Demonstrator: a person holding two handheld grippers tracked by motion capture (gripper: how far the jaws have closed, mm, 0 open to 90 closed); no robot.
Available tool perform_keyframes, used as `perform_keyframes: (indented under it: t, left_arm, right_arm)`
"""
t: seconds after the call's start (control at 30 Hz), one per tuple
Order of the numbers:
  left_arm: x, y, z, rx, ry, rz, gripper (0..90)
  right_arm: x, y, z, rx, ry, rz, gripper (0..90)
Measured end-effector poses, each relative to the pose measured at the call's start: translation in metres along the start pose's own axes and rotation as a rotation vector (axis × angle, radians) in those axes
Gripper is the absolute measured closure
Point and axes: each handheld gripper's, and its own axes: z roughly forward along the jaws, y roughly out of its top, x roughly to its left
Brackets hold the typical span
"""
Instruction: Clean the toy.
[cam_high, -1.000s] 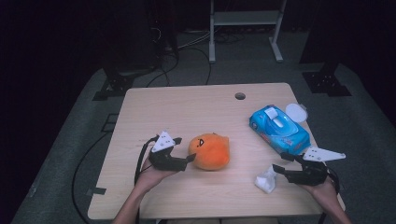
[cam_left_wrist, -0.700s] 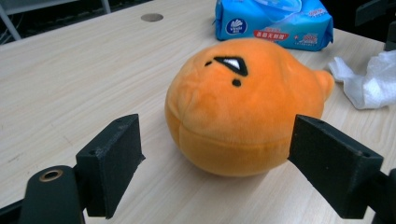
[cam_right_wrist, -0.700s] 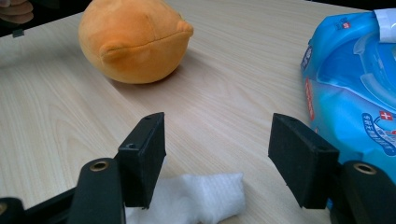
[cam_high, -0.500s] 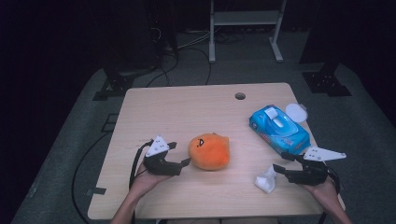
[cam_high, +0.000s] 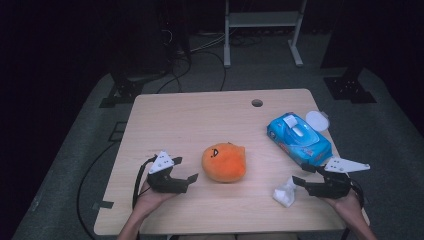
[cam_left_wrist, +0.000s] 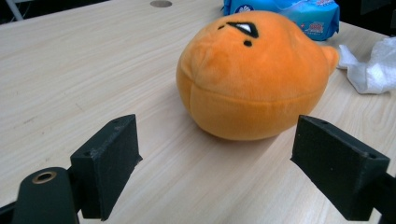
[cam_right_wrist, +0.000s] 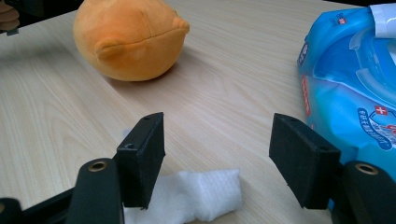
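An orange round plush toy (cam_high: 224, 162) with a small face lies at the table's middle, and in the left gripper view the plush (cam_left_wrist: 254, 74) sits just beyond the jaws. My left gripper (cam_high: 191, 178) (cam_left_wrist: 215, 154) rests to its left, open; its jaws have just been opening, with nothing between them. A crumpled white wipe (cam_high: 286, 192) (cam_right_wrist: 201, 196) lies at the front right. My right gripper (cam_high: 300, 175) (cam_right_wrist: 217, 149) stands open right beside it, its left jaw over the wipe's edge. A blue pack of wet wipes (cam_high: 300, 140) (cam_right_wrist: 355, 79) lies behind the right gripper.
A round white lid (cam_high: 317, 120) lies by the pack's far end. The wooden table (cam_high: 190, 120) has a cable hole (cam_high: 257, 103) near its far edge. A metal stand (cam_high: 262, 20) and cables are on the dark floor beyond.
My left gripper has drawn back from the plush toward the near left edge, and its jaws stand a little wider. The right gripper, plush, wipe and pack have stayed put.
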Motion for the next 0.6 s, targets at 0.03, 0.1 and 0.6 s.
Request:
perform_keyframes:
  t: [0.03, 0.1, 0.6]
  left_arm:
    - [0.0, -0.001, -0.001, 0.001, 0.0, 0.0, 14.3]
    - [0.0, -0.003, -0.002, 0.003, 0.001, -0.001, 13.7]
    - [0.003, -0.018, -0.008, 0.007, 0.013, -0.027, 11.4]
  right_arm:
    - [0.0, 0.0, 0.0, 0.0, 0.0, 0.0, 34.5]
    - [0.0, 0.0, 0.0, 0.001, 0.0, 0.0, 34.5]
    - [0.001, -0.006, 0.004, 0.008, -0.007, -0.006, 33.5]
